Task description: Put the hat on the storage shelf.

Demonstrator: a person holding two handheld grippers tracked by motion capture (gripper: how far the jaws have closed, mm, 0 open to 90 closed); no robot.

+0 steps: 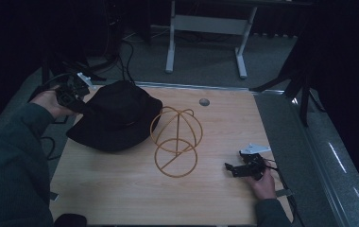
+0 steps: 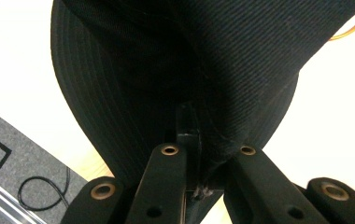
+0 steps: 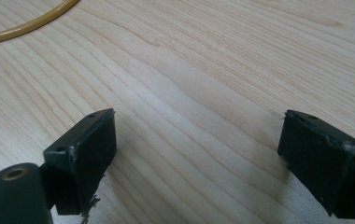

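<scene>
The left claw (image 2: pixel 196 154) is clamped on the brim of the black bucket hat (image 1: pixel 114 116), which lies at the worktop's (image 1: pixel 121 189) far left beside the gold wire hat stand (image 1: pixel 175 142). Keep that pinch firm and lift the brim level. The right claw (image 3: pixel 196 163), jaws apart, rests low near the right edge, free to steady the stand.

One black hat (image 1: pixel 114 116); one yellow wire stand (image 1: pixel 175 142); two tongs: left (image 1: pixel 81 101), right (image 1: pixel 229 168); one table (image 1: pixel 121 189).
</scene>
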